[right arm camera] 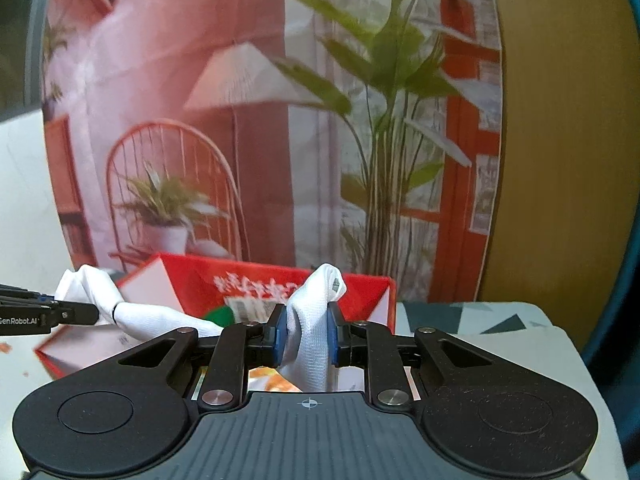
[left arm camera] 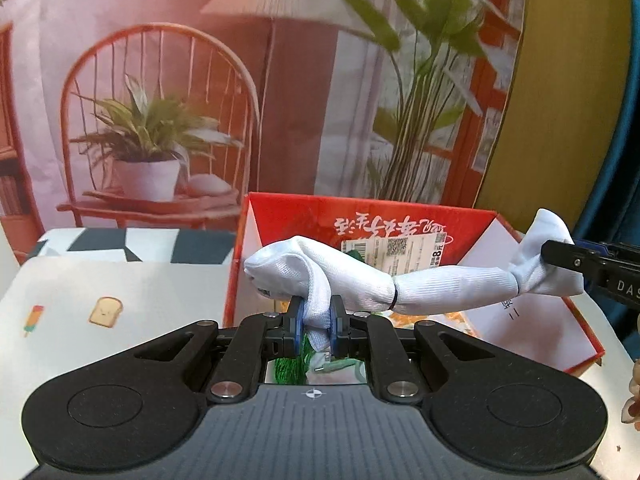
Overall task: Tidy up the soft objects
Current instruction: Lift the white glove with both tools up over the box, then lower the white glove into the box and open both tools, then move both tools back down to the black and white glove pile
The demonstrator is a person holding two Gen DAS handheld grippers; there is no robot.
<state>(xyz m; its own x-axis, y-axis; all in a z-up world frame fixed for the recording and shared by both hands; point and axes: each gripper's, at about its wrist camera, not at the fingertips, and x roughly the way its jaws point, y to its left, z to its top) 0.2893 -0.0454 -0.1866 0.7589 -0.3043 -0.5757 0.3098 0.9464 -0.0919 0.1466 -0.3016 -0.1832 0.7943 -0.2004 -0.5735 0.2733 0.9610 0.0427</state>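
Observation:
A white rolled sock (left arm camera: 384, 280), bound by a thin black band near its middle, hangs stretched between both grippers above an open red box (left arm camera: 492, 224). My left gripper (left arm camera: 318, 322) is shut on one end of the sock, its blue pads pinching the fabric. The right gripper (left arm camera: 552, 260) comes in from the right edge of the left wrist view and clamps the other end. In the right wrist view the right gripper (right arm camera: 307, 332) is shut on the white sock (right arm camera: 310, 320), and the left gripper (right arm camera: 86, 314) holds the far end at the left over the red box (right arm camera: 364, 288).
Inside the red box lie a labelled packet (left arm camera: 394, 254) and something green (left arm camera: 288, 368). A white cloth with toast and popsicle prints (left arm camera: 104, 300) covers the table on the left. A printed backdrop with a chair, a lamp and plants (left arm camera: 280, 80) stands right behind the box.

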